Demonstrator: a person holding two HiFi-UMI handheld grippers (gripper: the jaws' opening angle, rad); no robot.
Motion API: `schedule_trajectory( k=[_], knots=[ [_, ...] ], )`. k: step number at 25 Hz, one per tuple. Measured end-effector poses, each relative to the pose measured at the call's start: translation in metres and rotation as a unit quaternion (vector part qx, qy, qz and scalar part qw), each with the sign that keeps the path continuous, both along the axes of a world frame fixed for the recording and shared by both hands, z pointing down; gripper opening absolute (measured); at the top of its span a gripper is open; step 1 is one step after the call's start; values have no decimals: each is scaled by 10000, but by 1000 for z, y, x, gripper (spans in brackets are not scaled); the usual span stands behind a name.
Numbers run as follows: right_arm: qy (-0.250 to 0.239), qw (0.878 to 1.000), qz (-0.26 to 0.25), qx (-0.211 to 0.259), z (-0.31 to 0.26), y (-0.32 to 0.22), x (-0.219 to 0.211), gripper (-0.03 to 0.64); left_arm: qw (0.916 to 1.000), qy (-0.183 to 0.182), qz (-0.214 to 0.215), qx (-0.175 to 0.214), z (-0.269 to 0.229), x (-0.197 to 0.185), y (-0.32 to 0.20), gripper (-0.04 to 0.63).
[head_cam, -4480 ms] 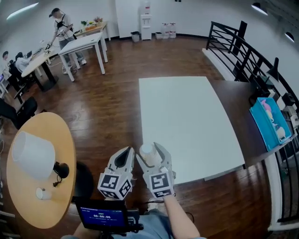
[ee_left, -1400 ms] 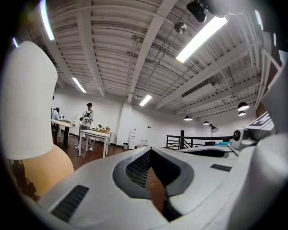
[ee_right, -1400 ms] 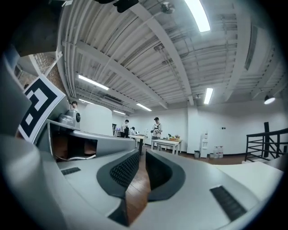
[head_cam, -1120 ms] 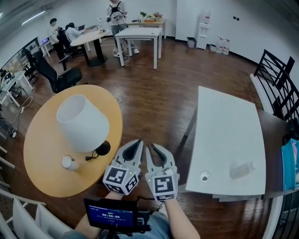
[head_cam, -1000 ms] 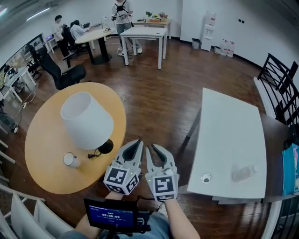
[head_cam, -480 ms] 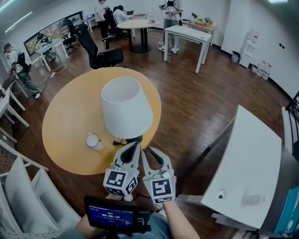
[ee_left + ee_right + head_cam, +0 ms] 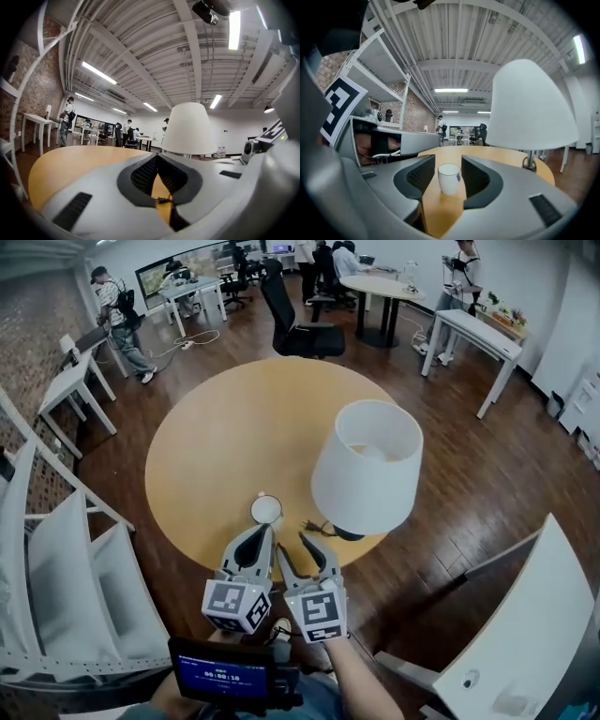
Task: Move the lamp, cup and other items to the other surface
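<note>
Right, my right gripper [image 7: 301, 553] has just been spreading its jaws and they stand parted, gripping nothing, with the white cup [image 7: 449, 178] framed in the gap just ahead of the pads, untouched. My left gripper [image 7: 254, 534] is clenched tip to tip on nothing, its nose just below the cup at the centre of the head view. That cup sits near the lower edge of the round wooden table [image 7: 202, 442], the white-shaded lamp [image 7: 367, 468] standing just to its right
</note>
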State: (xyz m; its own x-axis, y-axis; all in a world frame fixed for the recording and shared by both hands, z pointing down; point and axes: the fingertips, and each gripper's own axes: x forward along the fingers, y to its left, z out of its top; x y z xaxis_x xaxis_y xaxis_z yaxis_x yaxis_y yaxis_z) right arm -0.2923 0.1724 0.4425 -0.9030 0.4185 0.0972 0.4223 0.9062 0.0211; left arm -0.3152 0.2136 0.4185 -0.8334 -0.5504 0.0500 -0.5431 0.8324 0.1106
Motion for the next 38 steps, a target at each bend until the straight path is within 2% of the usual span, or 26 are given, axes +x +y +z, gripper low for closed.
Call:
schedule_trajectory(
  k=[3, 6, 10, 16, 25, 33, 38],
  knots=[
    [271, 9995, -189, -11, 16, 27, -23, 233, 9998, -3, -216, -46, 5, -17, 31, 11],
    [510, 9985, -172, 50, 33, 44, -47, 294, 9993, 70, -361, -77, 11, -34, 57, 11],
    [886, 9959, 13, 164, 60, 53, -79, 418, 9990, 147, -387, -138, 21, -58, 75, 11],
    [1178, 9925, 280, 172, 89, 57, -116, 420, 9992, 292, -196, -210, 37, -90, 81, 11],
    [1273, 9914, 182, 255, 106, 71, -144, 417, 9989, 402, 94, -233, 52, -123, 78, 11],
    [1144, 9929, 167, 293, 107, 72, -146, 405, 9987, 410, 199, -245, 58, -130, 75, 11],
    [1017, 9941, 308, 210, 95, 71, -123, 403, 9982, 448, 314, -257, 57, -115, 76, 12]
  ],
)
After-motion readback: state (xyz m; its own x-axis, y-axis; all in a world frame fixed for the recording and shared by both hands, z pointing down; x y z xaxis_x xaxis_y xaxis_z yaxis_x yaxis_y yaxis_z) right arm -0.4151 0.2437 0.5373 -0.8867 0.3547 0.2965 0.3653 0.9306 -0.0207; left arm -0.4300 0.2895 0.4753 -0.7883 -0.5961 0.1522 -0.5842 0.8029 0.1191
